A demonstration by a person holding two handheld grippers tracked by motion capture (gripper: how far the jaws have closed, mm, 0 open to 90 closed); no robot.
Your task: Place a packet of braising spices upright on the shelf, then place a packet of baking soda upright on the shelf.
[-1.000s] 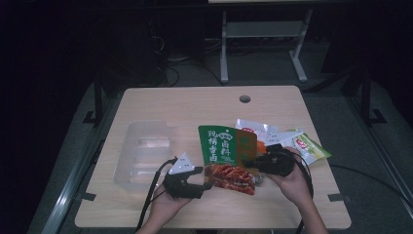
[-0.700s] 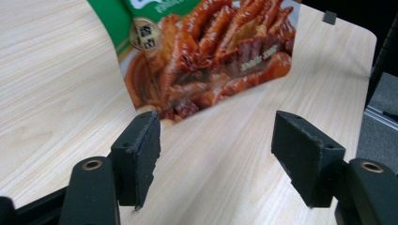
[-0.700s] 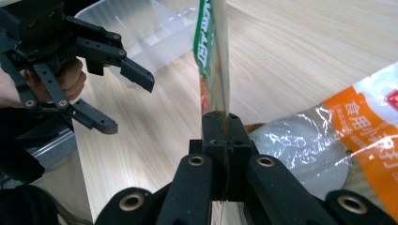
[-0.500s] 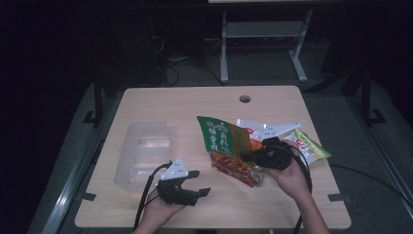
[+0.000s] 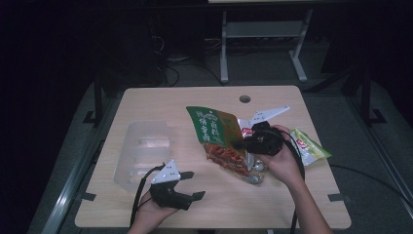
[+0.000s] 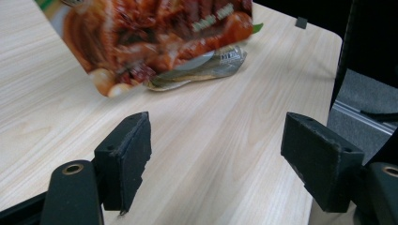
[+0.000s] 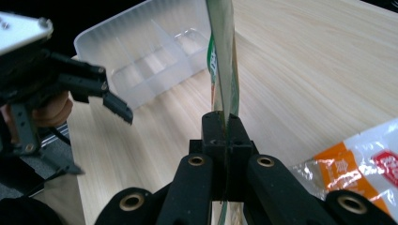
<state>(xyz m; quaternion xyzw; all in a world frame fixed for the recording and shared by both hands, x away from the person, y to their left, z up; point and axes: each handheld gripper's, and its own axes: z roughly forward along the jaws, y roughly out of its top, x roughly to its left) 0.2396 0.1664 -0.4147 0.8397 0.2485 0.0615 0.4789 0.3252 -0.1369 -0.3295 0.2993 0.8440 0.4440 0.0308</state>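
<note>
The right tongs [image 5: 242,145] are clamped on the edge of the flat green-and-red foil snack bag [image 5: 217,139], held tilted off the pale wooden table [image 5: 165,100], its long axis slanting toward the left tongs [image 5: 193,185], whose empty jaws have just been opening.

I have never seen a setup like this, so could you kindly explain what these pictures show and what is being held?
A person at a wooden table holds a two-jaw gripper in each hand. One camera looks down from above; one rides on each gripper. The right gripper is shut on the edge of a green and red snack bag, lifted off the table. The left gripper is open and holds nothing, its jaws having just been opening. A clear plastic tray and more snack packets lie on the table.
</note>
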